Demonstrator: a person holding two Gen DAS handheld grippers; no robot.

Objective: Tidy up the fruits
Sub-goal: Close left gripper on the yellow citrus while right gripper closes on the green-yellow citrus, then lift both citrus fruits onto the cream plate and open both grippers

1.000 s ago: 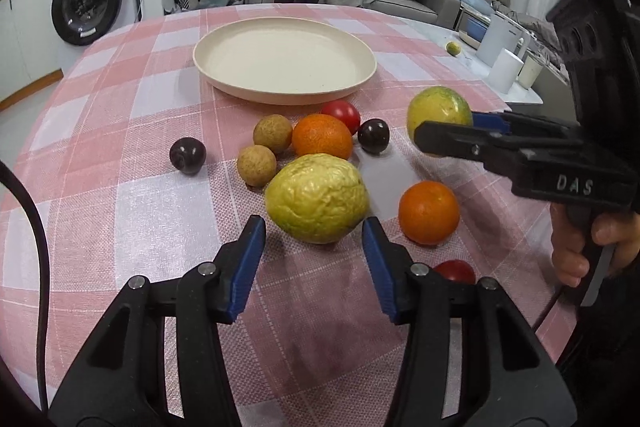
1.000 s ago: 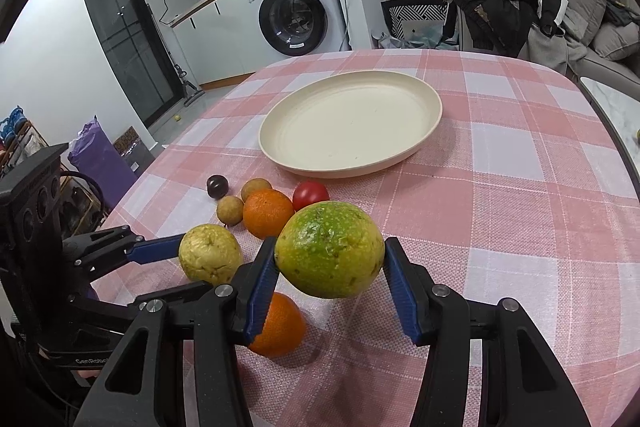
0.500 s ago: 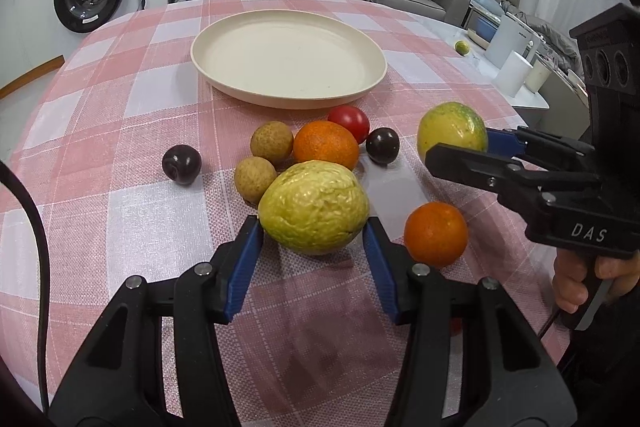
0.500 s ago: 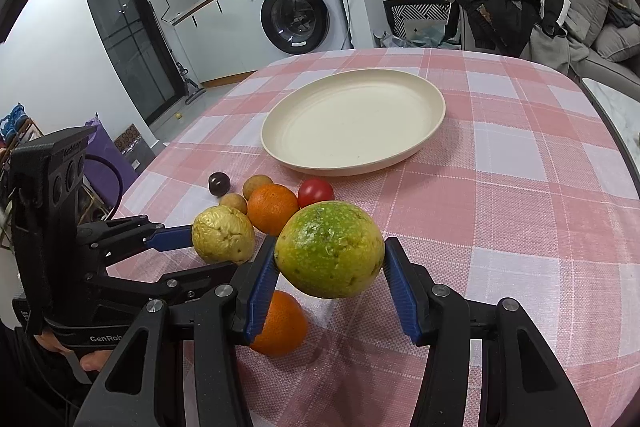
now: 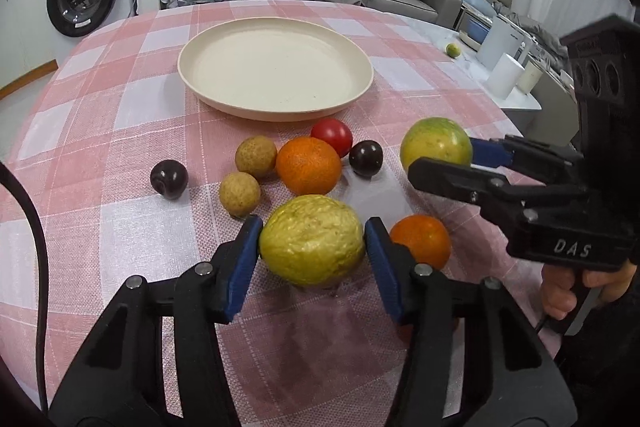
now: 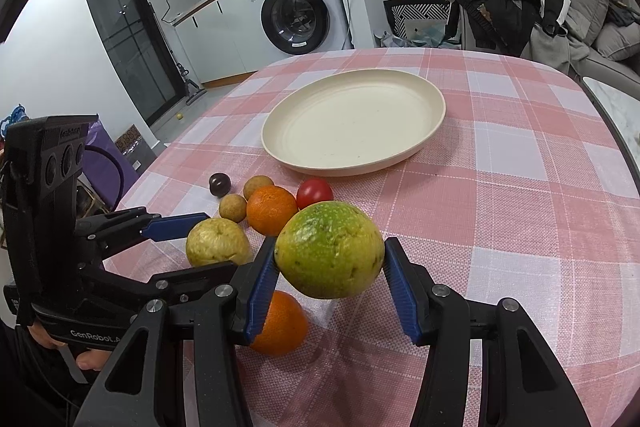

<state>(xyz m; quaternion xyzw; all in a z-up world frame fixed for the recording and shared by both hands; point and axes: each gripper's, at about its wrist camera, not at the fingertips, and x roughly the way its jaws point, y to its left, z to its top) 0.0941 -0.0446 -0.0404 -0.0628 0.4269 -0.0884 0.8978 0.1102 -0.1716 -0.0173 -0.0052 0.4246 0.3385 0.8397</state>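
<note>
Left gripper (image 5: 312, 251) marked "GenRobot" holds a yellow fruit (image 5: 312, 239); right gripper (image 6: 330, 277) marked "DAS" holds a green fruit (image 6: 330, 249).

Plate (image 5: 276, 107): toward the table's (image 5: 80, 115) far edge. Small fruits cluster (image 5: 308, 165): just before the plate, mid-table. Wrinkled fruit (image 5: 312, 241): between my left gripper's (image 5: 312, 247) pads, nearer the table's near edge. Speckled fruit (image 6: 330, 251): in my right gripper (image 6: 330, 267), right of the cluster.
</note>
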